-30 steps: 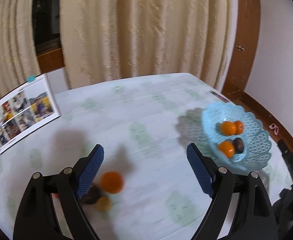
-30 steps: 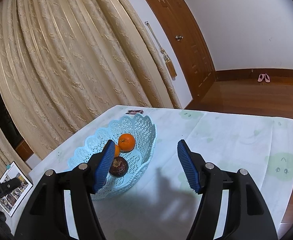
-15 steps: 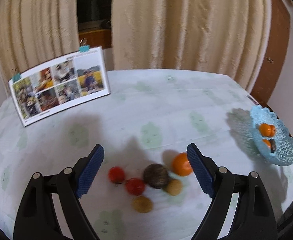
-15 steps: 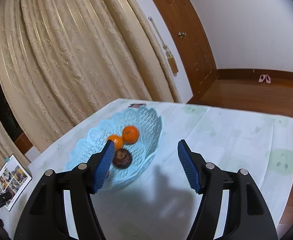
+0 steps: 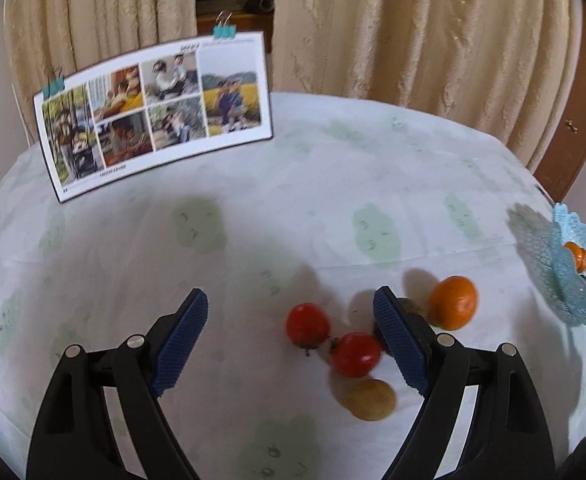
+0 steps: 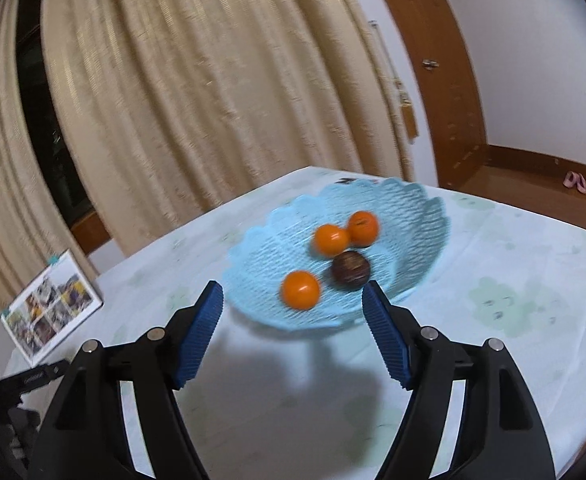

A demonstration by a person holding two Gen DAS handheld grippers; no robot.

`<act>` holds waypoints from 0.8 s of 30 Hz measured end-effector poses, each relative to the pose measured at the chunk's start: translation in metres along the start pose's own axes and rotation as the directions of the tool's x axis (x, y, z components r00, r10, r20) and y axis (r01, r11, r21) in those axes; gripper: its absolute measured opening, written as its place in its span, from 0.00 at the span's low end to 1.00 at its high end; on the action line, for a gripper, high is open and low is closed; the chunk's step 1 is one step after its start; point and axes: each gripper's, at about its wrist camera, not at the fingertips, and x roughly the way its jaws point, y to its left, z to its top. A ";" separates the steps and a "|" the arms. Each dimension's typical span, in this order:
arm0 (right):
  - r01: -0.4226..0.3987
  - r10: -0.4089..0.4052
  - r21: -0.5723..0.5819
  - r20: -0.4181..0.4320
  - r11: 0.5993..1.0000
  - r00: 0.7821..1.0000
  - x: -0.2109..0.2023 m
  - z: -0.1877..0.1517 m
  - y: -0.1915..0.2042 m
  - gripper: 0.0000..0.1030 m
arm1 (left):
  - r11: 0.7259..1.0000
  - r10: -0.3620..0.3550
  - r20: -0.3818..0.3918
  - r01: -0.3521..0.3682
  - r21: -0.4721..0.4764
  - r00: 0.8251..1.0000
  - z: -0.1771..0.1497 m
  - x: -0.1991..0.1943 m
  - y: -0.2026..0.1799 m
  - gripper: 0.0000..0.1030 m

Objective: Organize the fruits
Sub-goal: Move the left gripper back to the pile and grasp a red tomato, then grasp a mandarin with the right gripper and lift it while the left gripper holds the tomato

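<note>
Left tongs [image 5: 289, 338] gape wide and empty over 2 tomatoes [image 5: 307, 324] left of the basket [image 5: 581, 280]. Right tongs [image 6: 293, 300], jaws just widening, empty, face the basket's 3 oranges [image 6: 300, 290].

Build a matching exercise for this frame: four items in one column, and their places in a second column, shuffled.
Items:
1. dark brown fruit
2. yellowish fruit
3. photo board
4. pink slippers

Places:
A. on the wooden floor by the wall
B. standing at the far edge of the table, before the curtain
C. in the light blue basket with three oranges
D. on the tablecloth, just nearer the camera than two red tomatoes

Pairs: 1-C, 2-D, 3-B, 4-A
</note>
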 end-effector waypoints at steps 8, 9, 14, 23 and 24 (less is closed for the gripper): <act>-0.042 0.040 -0.066 -0.033 0.997 0.999 0.005 -0.011 0.024 0.71 | 0.999 -0.032 -0.059 0.030 -0.021 0.998 -0.005 0.025 0.007 0.61; -0.042 0.040 -0.066 -0.035 0.997 0.999 0.005 -0.011 0.024 0.71 | 0.999 -0.039 -0.063 0.038 -0.025 0.997 -0.005 0.026 0.008 0.57; -0.050 0.047 -0.070 -0.046 0.996 0.998 0.006 -0.012 0.026 0.72 | 0.998 -0.056 -0.064 0.055 -0.028 0.996 -0.006 0.028 0.009 0.43; -0.101 0.090 -0.124 -0.087 0.987 0.992 0.012 -0.015 0.043 0.71 | 0.995 -0.080 -0.056 0.077 -0.056 0.995 -0.004 0.018 0.014 0.26; -0.110 0.098 -0.126 -0.099 0.986 0.990 0.013 -0.015 0.045 0.71 | 0.995 -0.081 -0.050 0.078 -0.059 0.995 -0.003 0.015 0.015 0.26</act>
